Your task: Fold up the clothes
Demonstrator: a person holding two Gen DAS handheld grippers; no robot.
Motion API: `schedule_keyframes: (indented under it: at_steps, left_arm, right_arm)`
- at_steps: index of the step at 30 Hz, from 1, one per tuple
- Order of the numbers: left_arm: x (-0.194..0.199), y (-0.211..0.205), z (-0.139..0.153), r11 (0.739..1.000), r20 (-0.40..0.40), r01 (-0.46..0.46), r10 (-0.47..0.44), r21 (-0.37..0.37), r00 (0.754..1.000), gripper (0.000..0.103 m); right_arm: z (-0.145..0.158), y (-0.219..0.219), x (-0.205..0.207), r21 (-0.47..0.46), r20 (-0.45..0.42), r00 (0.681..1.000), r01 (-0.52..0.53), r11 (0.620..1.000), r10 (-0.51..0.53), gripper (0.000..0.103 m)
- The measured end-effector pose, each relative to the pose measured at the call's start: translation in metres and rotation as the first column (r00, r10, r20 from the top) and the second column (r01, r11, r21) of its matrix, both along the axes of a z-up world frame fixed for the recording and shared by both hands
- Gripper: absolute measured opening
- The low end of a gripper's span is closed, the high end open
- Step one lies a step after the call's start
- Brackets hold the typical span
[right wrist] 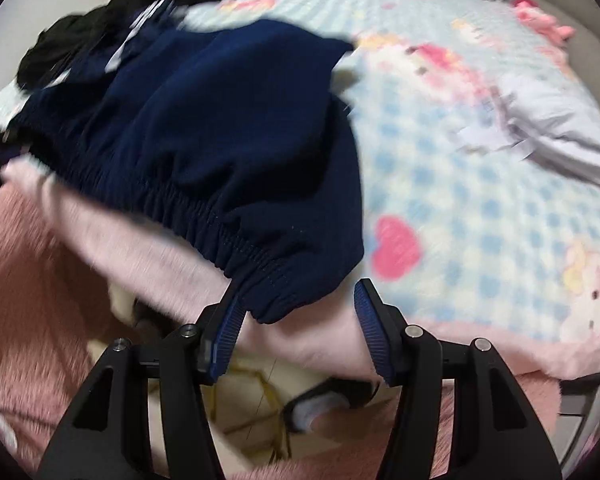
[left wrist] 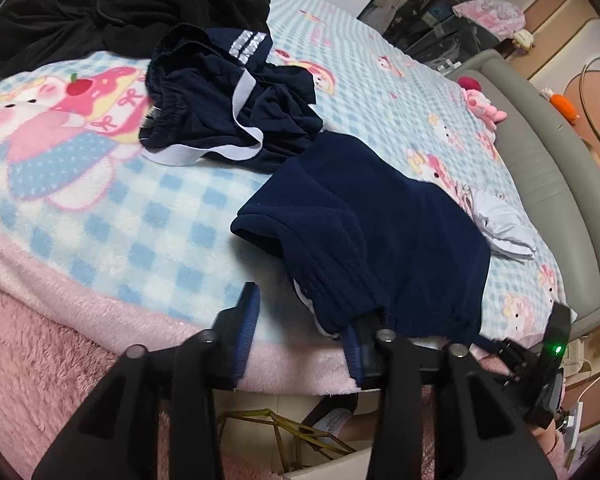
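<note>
A navy garment with an elastic waistband point(left wrist: 380, 232) lies at the near edge of the bed. My left gripper point(left wrist: 300, 332) is open; the garment's near hem drapes over its right finger point(left wrist: 354, 348). In the blurred right wrist view the same garment point(right wrist: 228, 152) fills the left middle. My right gripper point(right wrist: 296, 320) is open, its jaws wide apart around the waistband corner point(right wrist: 272, 304), which touches the left finger point(right wrist: 228, 328). The right gripper also shows in the left wrist view point(left wrist: 552, 360) at the far right, its opening hidden.
A second navy garment with white straps point(left wrist: 228, 112) and a black clothes pile point(left wrist: 120, 12) lie farther back on the checked cartoon blanket point(left wrist: 140, 232). A pale lilac garment point(left wrist: 504, 228) lies right. Grey bed frame point(left wrist: 548, 168) beyond. Pink fluffy cover point(left wrist: 40, 360) hangs below.
</note>
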State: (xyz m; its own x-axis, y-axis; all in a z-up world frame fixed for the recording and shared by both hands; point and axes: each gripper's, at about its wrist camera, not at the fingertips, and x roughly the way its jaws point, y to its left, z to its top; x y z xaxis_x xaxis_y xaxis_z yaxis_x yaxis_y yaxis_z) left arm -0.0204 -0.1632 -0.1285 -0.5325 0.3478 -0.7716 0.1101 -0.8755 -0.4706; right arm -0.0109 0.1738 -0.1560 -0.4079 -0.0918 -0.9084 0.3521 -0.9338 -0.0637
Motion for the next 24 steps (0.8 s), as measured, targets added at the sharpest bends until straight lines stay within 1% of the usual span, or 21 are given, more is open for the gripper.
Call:
schedule_keyframes:
  at_steps: [2,3,4,5,7,8,9,10,11,12,14,16,18,20,22,24]
  left_arm:
    - [-0.005,0.003,0.004,0.999,-0.015,0.004,-0.005,-0.039,1.0,0.041]
    - [-0.007,0.004,0.008,0.998,-0.03,0.0,-0.002,-0.059,1.0,0.04]
    - [-0.008,0.005,0.016,0.997,-0.061,-0.008,0.003,-0.077,0.998,0.04]
    - [-0.009,0.004,0.023,0.997,-0.093,-0.016,0.009,-0.08,0.996,0.04]
    - [-0.012,0.003,0.032,0.995,-0.135,-0.041,0.029,-0.087,0.99,0.034]
    - [-0.014,0.003,0.035,0.995,-0.145,-0.049,0.035,-0.092,0.989,0.033]
    - [-0.015,0.004,0.036,0.994,-0.151,-0.055,0.04,-0.097,0.988,0.03]
    - [-0.017,0.005,0.037,0.993,-0.156,-0.061,0.045,-0.101,0.987,0.027]
    - [-0.018,0.006,0.037,0.994,-0.157,-0.056,0.041,-0.095,0.987,0.026]
    - [-0.019,0.007,0.035,0.995,-0.153,-0.044,0.031,-0.085,0.988,0.026]
    - [-0.021,0.012,0.031,0.998,-0.133,-0.014,0.004,-0.069,0.991,0.026]
    - [-0.022,0.016,0.026,0.998,-0.118,0.003,-0.011,-0.07,0.993,0.026]
    - [-0.022,0.02,0.021,0.997,-0.106,0.007,-0.015,-0.076,0.994,0.026]
    - [-0.021,0.023,0.015,0.996,-0.091,0.008,-0.016,-0.093,0.996,0.026]
    - [-0.019,0.02,0.011,0.994,-0.079,-0.003,-0.006,-0.113,0.997,0.026]
    - [-0.017,0.014,0.009,0.993,-0.072,-0.022,0.013,-0.118,0.997,0.026]
  right_arm:
    - [0.007,0.003,-0.005,0.005,-0.046,0.998,0.035,0.999,-0.034,0.055]
    - [0.013,0.006,-0.007,0.012,-0.085,0.995,0.052,0.999,-0.051,0.054]
    - [0.019,0.009,-0.009,0.011,-0.112,0.991,0.07,0.998,-0.068,0.054]
    - [0.025,0.015,-0.011,-0.016,-0.127,0.988,0.091,0.996,-0.093,0.054]
    - [0.038,0.026,-0.015,-0.076,-0.154,0.977,0.134,0.988,-0.144,0.054]
    - [0.041,0.031,-0.016,-0.114,-0.153,0.975,0.143,0.983,-0.16,0.054]
    - [0.044,0.036,-0.017,-0.152,-0.15,0.973,0.152,0.977,-0.174,0.054]
    - [0.044,0.039,-0.017,-0.198,-0.127,0.977,0.143,0.97,-0.17,0.054]
    - [0.044,0.041,-0.017,-0.244,-0.103,0.981,0.134,0.96,-0.163,0.055]
    - [0.042,0.04,-0.018,-0.315,-0.063,0.987,0.121,0.941,-0.148,0.055]
    - [0.037,0.038,-0.021,-0.455,0.015,0.994,0.102,0.885,-0.107,0.055]
    - [0.03,0.034,-0.026,-0.513,0.072,0.993,0.117,0.85,-0.094,0.056]
    - [0.023,0.026,-0.03,-0.461,0.075,0.992,0.123,0.879,-0.1,0.054]
    - [0.017,0.021,-0.034,-0.372,0.05,0.994,0.108,0.922,-0.096,0.052]
    - [0.01,0.013,-0.033,-0.288,0.019,0.998,0.068,0.955,-0.065,0.051]
    - [0.011,0.012,-0.027,-0.245,-0.003,0.999,0.039,0.969,-0.041,0.051]
